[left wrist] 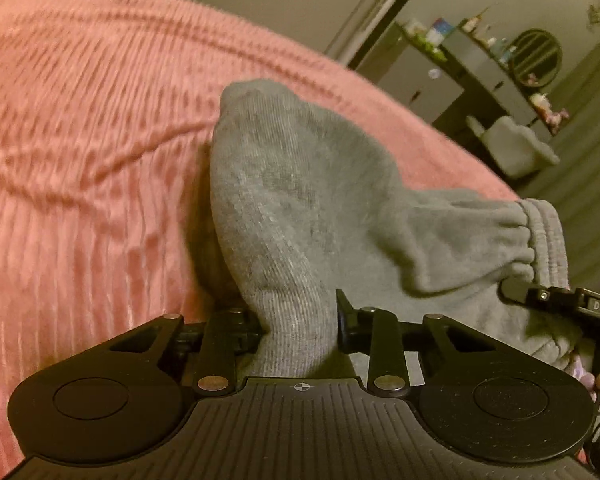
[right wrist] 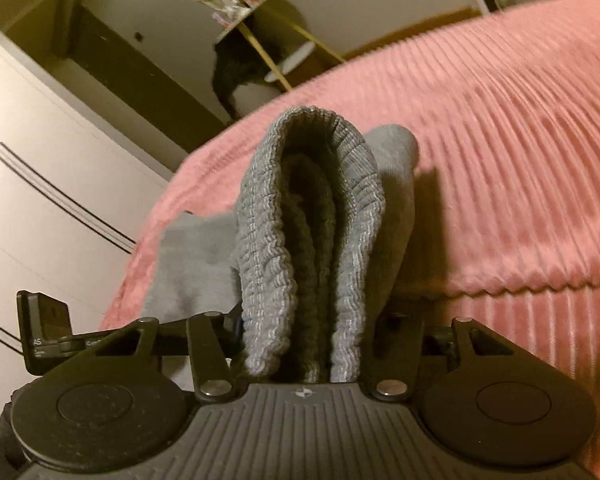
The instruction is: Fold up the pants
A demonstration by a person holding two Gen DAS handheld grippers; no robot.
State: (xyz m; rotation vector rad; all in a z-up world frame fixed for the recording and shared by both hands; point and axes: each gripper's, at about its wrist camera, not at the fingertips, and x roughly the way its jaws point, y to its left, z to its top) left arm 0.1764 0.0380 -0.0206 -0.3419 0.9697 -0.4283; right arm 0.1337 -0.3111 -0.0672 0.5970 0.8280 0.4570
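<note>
Left wrist view: at the bottom centre, the left gripper (left wrist: 300,328) is clenched on a bunch of the grey pants (left wrist: 300,184), which rise from the fingers toward the middle of the frame. At the right edge the right gripper (left wrist: 556,300) comes in beside the gathered waistband (left wrist: 540,236).

In the right wrist view, the right gripper (right wrist: 308,344) is clamped on that ribbed waistband (right wrist: 312,220), doubled into thick layers.

I think the risk is in the uneven hold: the thick elastic may slide out of the fingers, or one layer may escape, and then the fold would land crooked. The soft ribs of the pink bedspread (left wrist: 80,140) could also drag the cloth.

Behind the bed, upper right of the left view, stand a shelf (left wrist: 480,60) with small items and a round mirror (left wrist: 536,58).
</note>
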